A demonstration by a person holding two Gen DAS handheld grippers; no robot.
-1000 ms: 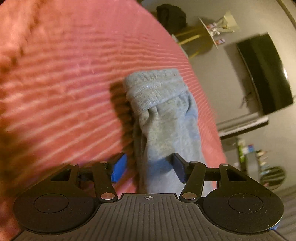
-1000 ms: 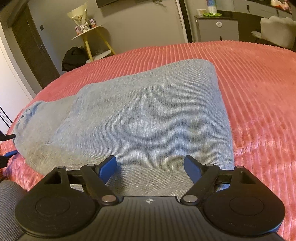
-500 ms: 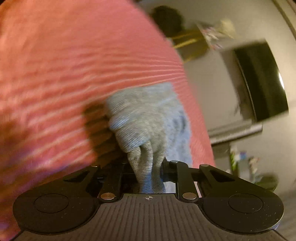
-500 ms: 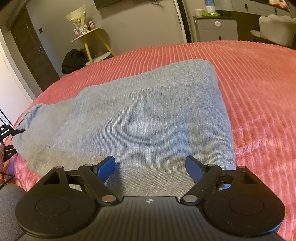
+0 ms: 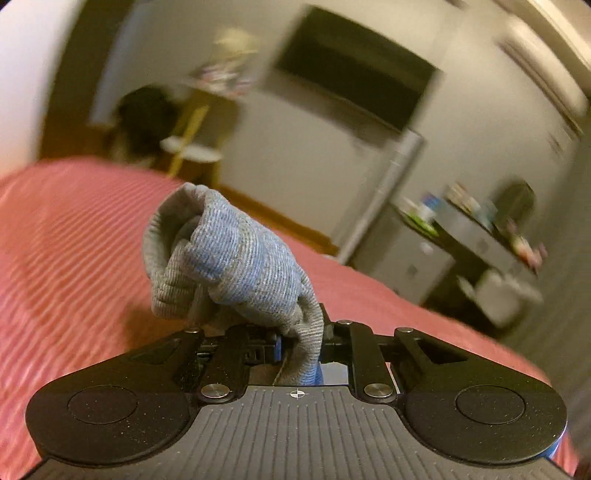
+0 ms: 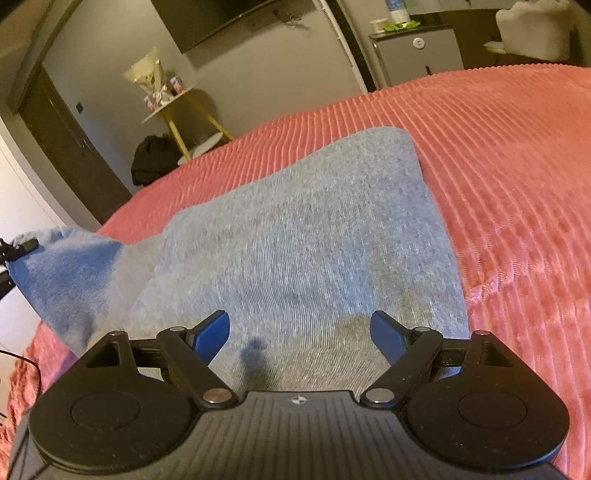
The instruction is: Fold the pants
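Grey pants lie folded lengthwise on the red ribbed bedspread. My left gripper is shut on the cuff end of the pants and holds it bunched up above the bed. In the right wrist view that lifted end rises at the far left, with the left gripper's tip beside it. My right gripper is open and empty, low over the near end of the pants, fingers either side of the fabric.
A yellow-legged side table and a black bag stand beyond the bed's far edge. A TV hangs on the wall. A grey cabinet and a white chair stand at the right.
My left gripper closed on the pants' cuff end and lifted it off the bed, swinging upward. The right gripper stayed open over the near end and tilted a little.
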